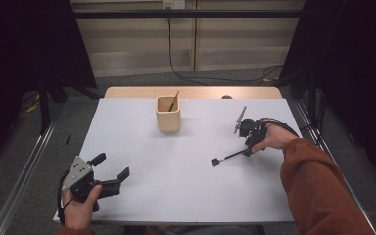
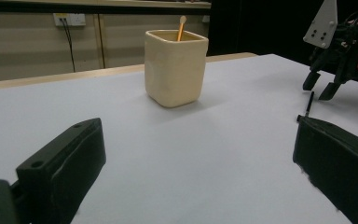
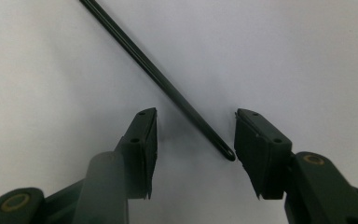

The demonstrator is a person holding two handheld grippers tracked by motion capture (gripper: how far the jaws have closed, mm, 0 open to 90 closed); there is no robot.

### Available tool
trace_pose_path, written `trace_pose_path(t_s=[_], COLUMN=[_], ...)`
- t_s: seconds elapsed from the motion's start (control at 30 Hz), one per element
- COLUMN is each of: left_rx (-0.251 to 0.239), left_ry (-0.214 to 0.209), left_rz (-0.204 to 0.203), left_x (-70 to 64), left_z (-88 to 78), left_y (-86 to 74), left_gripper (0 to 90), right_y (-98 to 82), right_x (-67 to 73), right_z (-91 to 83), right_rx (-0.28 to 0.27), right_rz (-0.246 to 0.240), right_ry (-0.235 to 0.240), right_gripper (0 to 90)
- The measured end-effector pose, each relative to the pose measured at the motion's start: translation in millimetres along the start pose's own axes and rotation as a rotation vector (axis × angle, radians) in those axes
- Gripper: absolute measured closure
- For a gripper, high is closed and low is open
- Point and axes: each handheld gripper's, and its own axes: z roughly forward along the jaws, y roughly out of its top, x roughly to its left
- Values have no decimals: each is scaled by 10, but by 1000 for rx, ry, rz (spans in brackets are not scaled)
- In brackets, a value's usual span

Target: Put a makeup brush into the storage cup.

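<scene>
Two grippers work over a white table (image 1: 176,196), which takes up most of the high view. At about twelve o'clock from its middle stands a cream square cup (image 1: 168,114) with a thin wooden stick (image 1: 174,101) leaning out of it.

At seven o'clock the left hand (image 1: 81,208) rests near the table's near edge, its palm wrapped around the left gripper (image 1: 111,166), which lies level and points toward two o'clock. Its jaws stand wide apart with nothing between them.

At three o'clock an orange sleeve (image 1: 313,191) reaches in, and the right hand (image 1: 274,138) holds the right gripper (image 3: 193,140) tipped downward onto the table. Under it lies a slim black rod (image 1: 231,156), running toward eight o'clock and ending in a small block-like head.

From above, the right gripper's jaws are hidden under the hand. The right gripper view fills that in: the jaws are partly apart and straddle the rod's rounded tip, which lies just beside one pad; whether it touches I cannot tell, and the other pad is clear of it.

The left gripper view adds a low look: the cup at twelve o'clock and the right gripper at two o'clock, jaws pointing down at the rod.
</scene>
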Motion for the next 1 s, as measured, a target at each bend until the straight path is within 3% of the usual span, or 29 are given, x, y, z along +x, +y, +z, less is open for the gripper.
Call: trace_pose_path(t_s=[0.13,0.33,0.5,0.83,0.9,1.0], left_rx=[1,-4,-2,4,6,7], left_ry=[1,2,0,2,1,4], left_rz=[3,5,7,12,14,13], left_x=[-2,-2,-6,-12,-6,-4], left_z=[-3,-14,-9,6,6,4], left_y=[2,2,1,0,-1,-3], left_gripper=[23,23,23,23,23,23], right_y=[35,-15,5,26,32,22], right_x=[-2,-13,-8,37,47,36], right_z=[52,52,51,46,41,45], right_rx=[8,-24,-8,4,14,0], right_rz=[-37,-44,-59,-74,-51,-53], right_ry=[7,27,28,49,51,45], right_gripper=[544,563,593,769,784,847])
